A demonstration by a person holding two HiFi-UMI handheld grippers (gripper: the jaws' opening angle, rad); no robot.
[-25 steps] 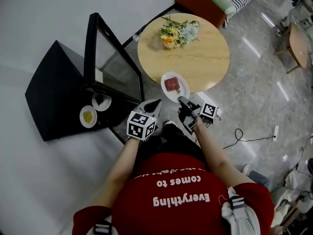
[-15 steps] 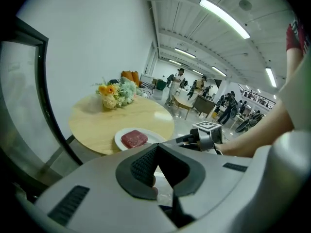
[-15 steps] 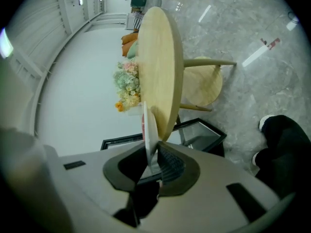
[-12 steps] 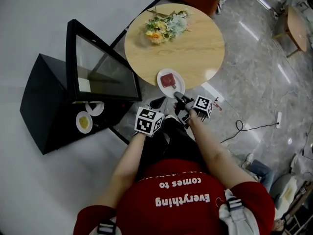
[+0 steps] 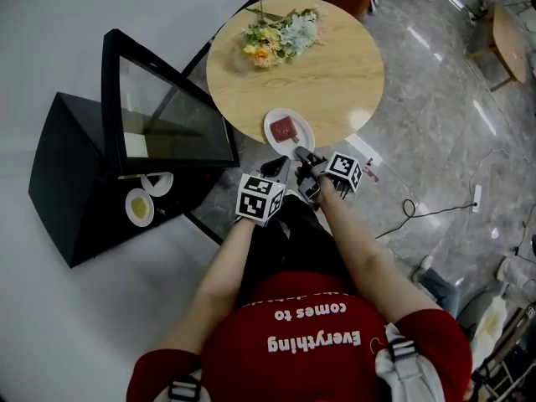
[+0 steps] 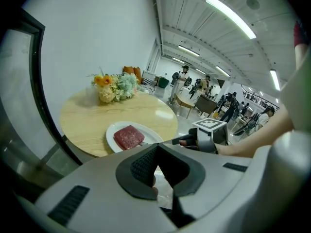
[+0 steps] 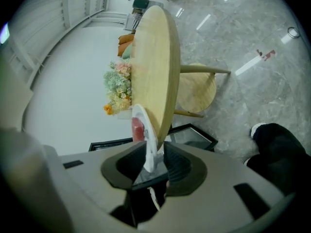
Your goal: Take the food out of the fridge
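- A black boxy fridge point(image 5: 63, 182) is seen at far left, w/ its black-framed glass door point(image 5: 167, 115) swung open toward the table.
- Two small round white dishes are set inside it: one w/ yellow food point(image 5: 139, 208), and a second dish point(image 5: 157, 182) just beside it, contents not made out.
- The left gripper point(image 5: 275, 167) is held btwn the open door and the right gripper, nr the table's edge. Its jaw tips are brought together and nothing is caught btwn them.
- A round white plate point(image 5: 304, 137) w/ a flat red slab of meat point(image 5: 286, 128) is set on the table, out of the fridge, at the edge nearest the person. In the right gripper view its rim is seen jutting past the tabletop's edge.
- The right gripper point(image 5: 301, 153) is placed at that rim. The rim is found btwn the jaws, which are opening. A gap is seen btwn the rim and one pad, so the plate is not squeezed.
- A round pale-wood table point(image 5: 335, 74) is stood to the right of the fridge. A bouquet of yellow, white and pale-blue flowers point(image 5: 280, 36) is laid on its far side, well apart from the plate.
- A grey glossy stone floor point(image 5: 435, 141) is spread to the right.
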